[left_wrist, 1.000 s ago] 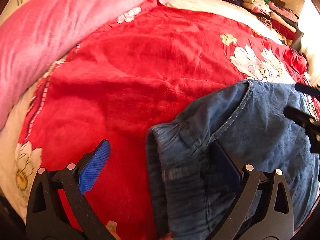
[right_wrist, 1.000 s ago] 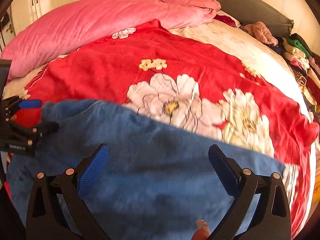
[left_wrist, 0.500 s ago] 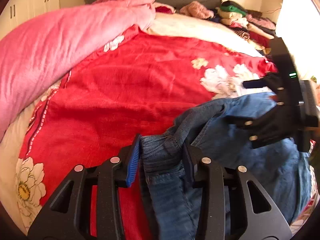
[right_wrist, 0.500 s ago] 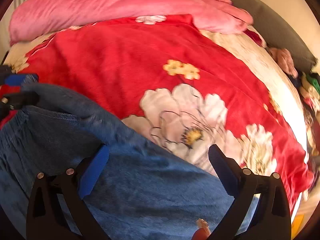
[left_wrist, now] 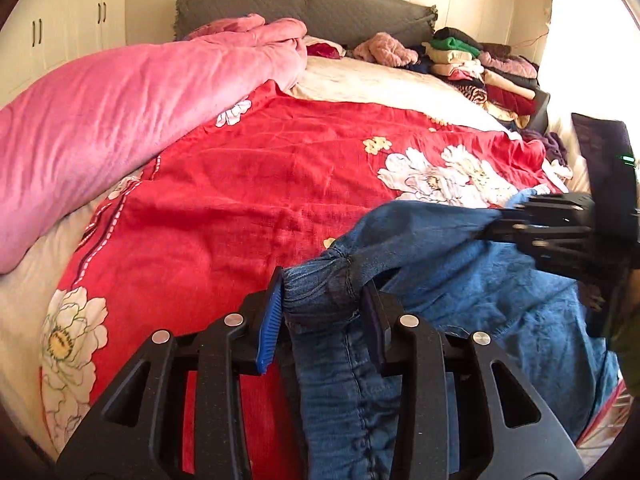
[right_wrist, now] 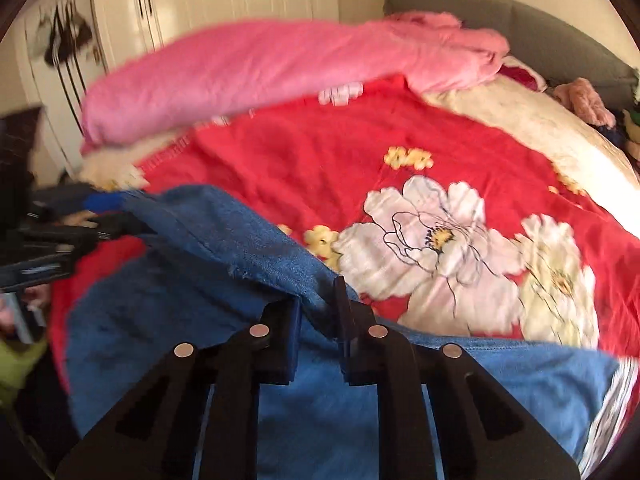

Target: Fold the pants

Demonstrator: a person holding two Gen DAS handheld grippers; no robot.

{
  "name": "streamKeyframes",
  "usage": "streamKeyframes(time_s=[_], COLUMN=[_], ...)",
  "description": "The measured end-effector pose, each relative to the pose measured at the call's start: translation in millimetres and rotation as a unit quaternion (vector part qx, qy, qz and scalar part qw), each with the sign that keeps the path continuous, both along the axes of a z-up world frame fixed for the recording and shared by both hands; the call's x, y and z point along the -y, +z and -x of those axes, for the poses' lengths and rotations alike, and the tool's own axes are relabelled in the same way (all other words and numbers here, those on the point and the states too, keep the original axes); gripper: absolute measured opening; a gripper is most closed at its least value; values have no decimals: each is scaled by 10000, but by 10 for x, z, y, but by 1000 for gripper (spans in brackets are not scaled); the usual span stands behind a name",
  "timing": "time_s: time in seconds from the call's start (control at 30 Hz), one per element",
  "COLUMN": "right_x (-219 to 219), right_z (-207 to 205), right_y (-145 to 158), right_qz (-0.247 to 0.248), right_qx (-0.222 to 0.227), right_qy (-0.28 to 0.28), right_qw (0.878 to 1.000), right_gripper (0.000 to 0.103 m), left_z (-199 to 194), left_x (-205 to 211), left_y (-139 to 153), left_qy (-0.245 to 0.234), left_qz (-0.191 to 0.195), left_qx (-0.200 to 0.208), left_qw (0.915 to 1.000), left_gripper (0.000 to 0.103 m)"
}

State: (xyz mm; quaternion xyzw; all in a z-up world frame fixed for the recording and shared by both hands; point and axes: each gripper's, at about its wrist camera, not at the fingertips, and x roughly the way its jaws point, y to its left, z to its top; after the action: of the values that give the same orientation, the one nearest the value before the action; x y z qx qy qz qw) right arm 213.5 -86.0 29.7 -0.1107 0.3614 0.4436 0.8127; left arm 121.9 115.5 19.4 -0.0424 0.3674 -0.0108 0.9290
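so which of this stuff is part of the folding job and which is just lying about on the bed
Part of the job:
- jeans
- left hand-held gripper, clamped on the waistband
- right hand-held gripper, just closed on the denim edge

Just lying about:
- pink blanket
- red floral bedspread
- pile of folded clothes

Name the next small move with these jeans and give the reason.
Probably carry the pinched edge forward over the red bedspread: the left gripper clamps the gathered waistband of the jeans, the right gripper has just closed on the denim edge, and bare spread lies ahead.
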Motion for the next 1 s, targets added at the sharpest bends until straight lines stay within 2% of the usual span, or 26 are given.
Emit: streamKeyframes(time_s=[0.1, 0.37, 0.63, 0.7, 0.77, 0.83, 1.0], right_x=[187, 446, 400, 338, 287, 237, 172], right_z=[358, 1276, 1915, 2056, 2108, 2114, 2135], right_y=[120, 288, 82, 6, -77, -178, -250], right_qz=[-335, -721, -479, -281, -163, -95, 63], right_qx=[-39, -67, -424, -329, -327, -523, -514], right_qy=[-33, 88, 270, 322, 306, 277, 265], right_qw=[9994, 9973, 9976, 9985, 9989, 9982, 9983], right_gripper=[14, 11, 11, 11, 11, 11, 11], left_z=[124, 559, 1032, 1093, 1109, 1120, 1244], left_x=[29, 135, 125, 126, 110, 100, -3], left_y=[64, 160, 11, -43, -93, -138, -203], left_qy=[-28, -193, -311, -286, -261, -226, -171], left_qz=[-25, -135, -106, -116, -162, -250, -107], left_qx=[121, 253, 61, -23, -122, -229, -403], left_qw=[9999, 9994, 9994, 9995, 9995, 9992, 9990], left_gripper=[28, 28, 30, 31, 32, 35, 43])
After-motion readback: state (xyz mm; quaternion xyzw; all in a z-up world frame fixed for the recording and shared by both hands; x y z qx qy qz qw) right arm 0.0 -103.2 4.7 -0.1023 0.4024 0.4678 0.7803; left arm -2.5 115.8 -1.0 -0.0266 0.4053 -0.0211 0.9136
